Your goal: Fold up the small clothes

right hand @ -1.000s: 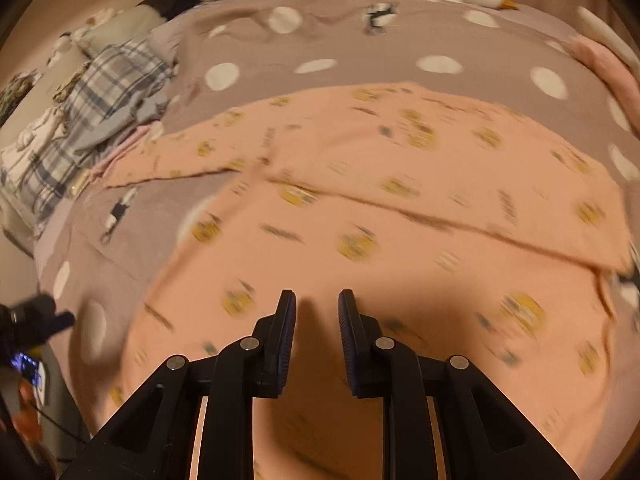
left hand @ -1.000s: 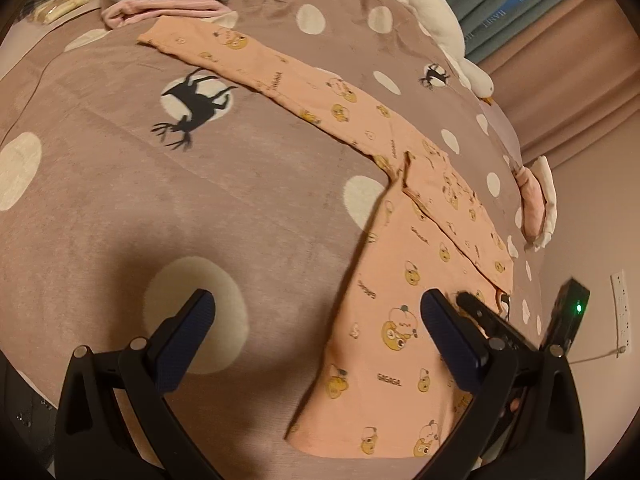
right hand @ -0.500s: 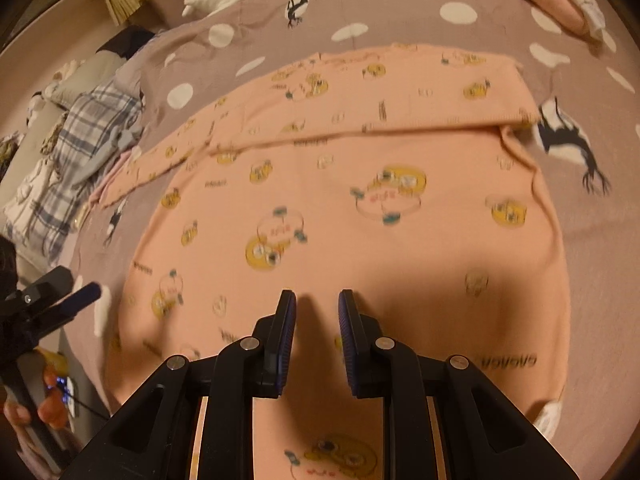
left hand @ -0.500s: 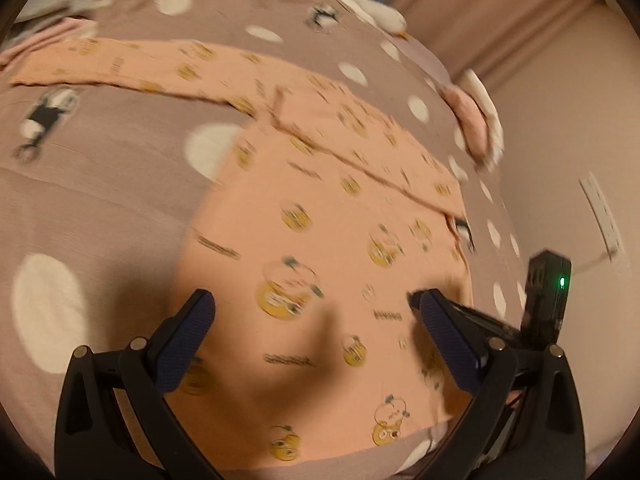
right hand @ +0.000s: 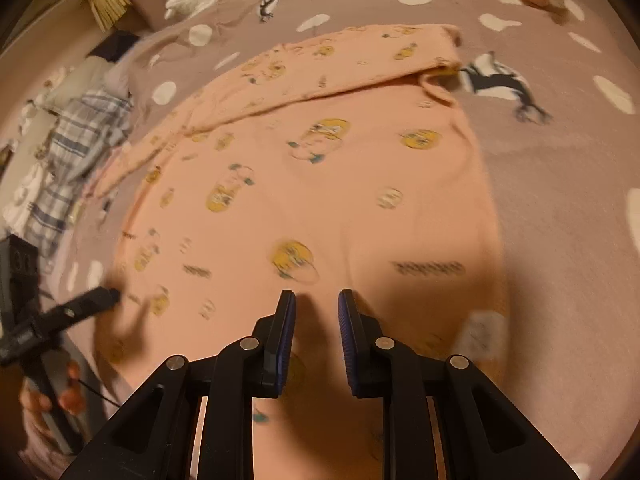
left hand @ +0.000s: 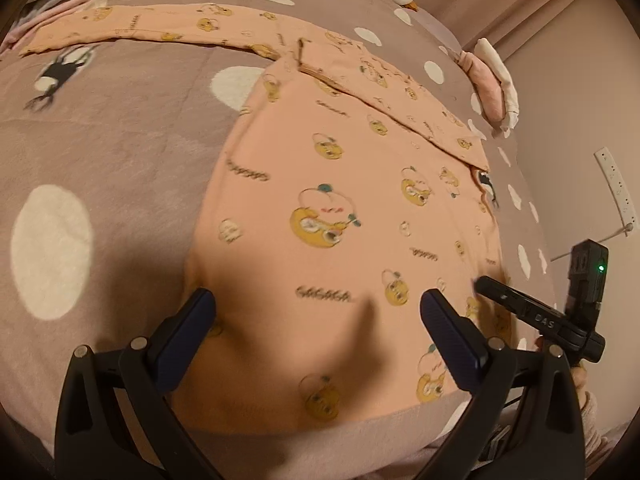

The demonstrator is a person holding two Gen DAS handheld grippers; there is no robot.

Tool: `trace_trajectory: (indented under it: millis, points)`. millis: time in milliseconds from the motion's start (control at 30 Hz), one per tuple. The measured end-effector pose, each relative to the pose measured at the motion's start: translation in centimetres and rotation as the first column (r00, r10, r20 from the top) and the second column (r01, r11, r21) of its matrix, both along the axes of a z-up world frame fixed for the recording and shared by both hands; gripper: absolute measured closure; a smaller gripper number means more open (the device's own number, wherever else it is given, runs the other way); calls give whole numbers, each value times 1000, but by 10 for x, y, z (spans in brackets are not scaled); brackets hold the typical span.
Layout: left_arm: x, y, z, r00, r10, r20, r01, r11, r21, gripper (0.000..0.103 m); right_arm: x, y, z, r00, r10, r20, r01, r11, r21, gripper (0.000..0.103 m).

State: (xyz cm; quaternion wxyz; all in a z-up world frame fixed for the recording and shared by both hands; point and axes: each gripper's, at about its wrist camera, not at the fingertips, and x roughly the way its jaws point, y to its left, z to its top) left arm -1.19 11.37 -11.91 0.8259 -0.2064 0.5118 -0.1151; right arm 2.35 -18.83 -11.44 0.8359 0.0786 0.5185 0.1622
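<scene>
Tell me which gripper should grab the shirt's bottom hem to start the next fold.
Left, probably. The left gripper hangs open over the shirt, its fingers straddling the cloth near the hem. The right gripper has only a narrow gap between its jaws, nothing held, so it would need to open first.

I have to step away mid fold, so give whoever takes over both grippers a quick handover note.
Left gripper: open wide, empty, over the near hem of the peach shirt.
Right gripper: narrow gap between its jaws, nothing between them, above the same hem.
Shirt lies flat on the spotted blanket; one sleeve folded across, the other sleeve still stretched out.
Left to do: fold that sleeve, then the body.
</scene>
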Motion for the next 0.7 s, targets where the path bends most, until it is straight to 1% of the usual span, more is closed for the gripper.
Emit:
trace_trajectory:
  millis: [33, 67, 100, 167, 200, 233, 267, 300, 367, 400, 500, 533, 600, 700]
  points:
    - [-4, -2, 2, 1000, 2, 1, -2, 1000, -1, 1, -3, -3, 1, 1000, 2, -1, -2, 1000, -10, 82]
    - [-9, 7, 3, 1000, 16, -1, -17, 1000, -21, 1, -6, -6, 2, 1000, -1, -3, 1, 1000, -20, 82]
    - [-12, 11, 4, 1000, 28, 0, -28, 999, -24, 1, -9, -10, 3, 1000, -6, -5, 6, 999, -38, 82]
    - [-18, 24, 10, 997, 72, 2, -72, 997, -15, 1, -14, -17, 6, 1000, -27, -3, 26, 995, -91, 82]
    - [-21, 36, 13, 994, 105, 12, -104, 994, -24, 1, -16, -20, 9, 999, -36, 5, 36, 993, -114, 82]
    - [-22, 44, 16, 992, 123, 20, -122, 992, -36, 1, -18, -22, 13, 998, -53, 21, 56, 986, -159, 82]
    - [-22, 61, 21, 986, 164, 34, -161, 985, -58, 1, -19, -23, 17, 997, -65, 43, 73, 975, -209, 82]
    - [-22, 64, 23, 984, 173, 37, -171, 983, -60, 1, -19, -23, 21, 995, -71, 67, 86, 967, -241, 82]
    - [-19, 85, 28, 970, 236, 50, -233, 971, -60, 1, -18, -22, 31, 992, -70, 103, 91, 971, -222, 82]
    - [-16, 91, 30, 965, 257, 54, -253, 965, -63, 1, -15, -19, 37, 991, -63, 117, 85, 978, -191, 82]
    - [-10, 101, 32, 954, 292, 68, -285, 954, -93, 1, -6, -4, 44, 991, -27, 128, 45, 989, -141, 80]
    - [-6, 103, 32, 951, 303, 70, -295, 950, -103, 1, -3, 4, 45, 991, -7, 131, 24, 992, -127, 80]
    - [6, 112, 29, 937, 343, 64, -333, 934, -128, 1, 1, 19, 45, 991, 31, 132, -17, 994, -108, 79]
    - [21, 119, 21, 922, 386, 37, -376, 913, -158, 1, 10, 44, 41, 988, 72, 135, -60, 994, -89, 79]
